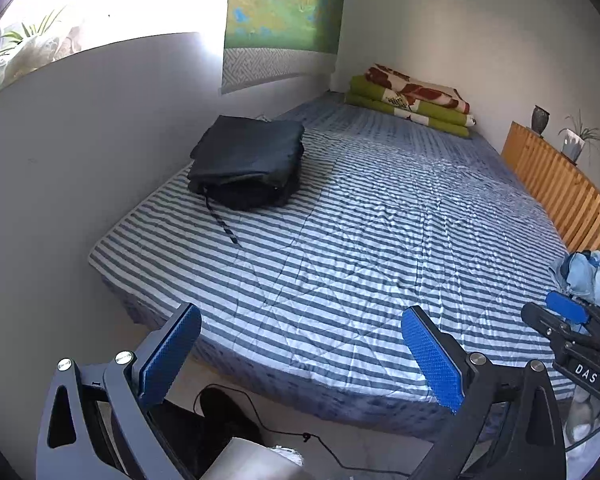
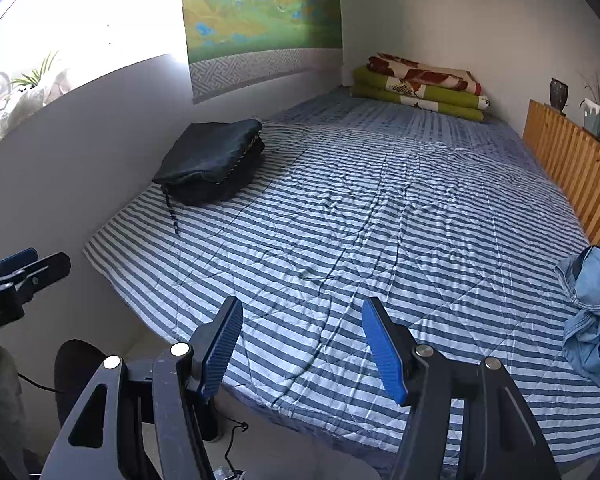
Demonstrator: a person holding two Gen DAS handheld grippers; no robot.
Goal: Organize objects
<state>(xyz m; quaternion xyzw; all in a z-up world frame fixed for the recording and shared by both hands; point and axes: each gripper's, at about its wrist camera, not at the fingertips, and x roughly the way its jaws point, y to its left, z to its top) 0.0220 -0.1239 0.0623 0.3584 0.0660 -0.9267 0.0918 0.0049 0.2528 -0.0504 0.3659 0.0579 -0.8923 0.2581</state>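
Bed with blue-and-white striped quilted cover (image 1: pixel 360 240) fills view. Left hand-held gripper (image 1: pixel 300 356) over bed's near edge, blue pads spread wide, nothing between. Right hand-held gripper (image 2: pixel 302 344) beside it, also over near edge, jaws apart, narrower, empty. Folded black fabric bundle (image 1: pixel 248 160) on bed's far left side by wall. Crumpled light-blue denim garment (image 2: pixel 592 312) at bed's right edge. Folded green and red-patterned blankets (image 1: pixel 412 100) stacked at bed's far end.

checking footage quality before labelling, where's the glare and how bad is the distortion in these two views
Left wrist view: the window at upper left is blown out to white, the bed edges bow from the fisheye, and the corners go dark. Right wrist view: the same window is washed out, the wooden headboard curves, while the striped cover and the black bag stay evenly lit and sharp.
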